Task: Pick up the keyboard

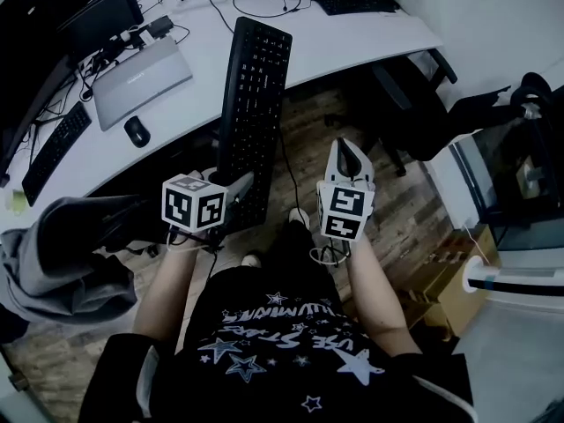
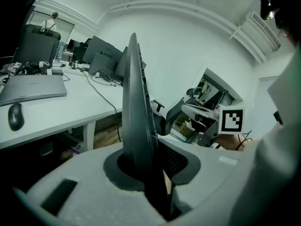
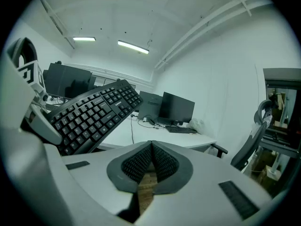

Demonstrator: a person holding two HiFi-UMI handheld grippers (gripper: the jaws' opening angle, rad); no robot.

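In front of the person, above the wooden floor, the keyboard is off the table and in the air. Its near end is clamped in the left tongs and its far end reaches over the table's edge. The left gripper view shows the keyboard standing on edge between the pads, which press on both its faces. The right gripper view shows its key side, tilted, to the left of the right tongs. The right tongs are closed and empty, with the pads meeting. They sit beside the keyboard, clear of it. A closed laptop lies on the table with a mouse just beside it. A second keyboard lies near the table's left edge. A third lies at the far end among cables. A dark chair stands to the right of the table.
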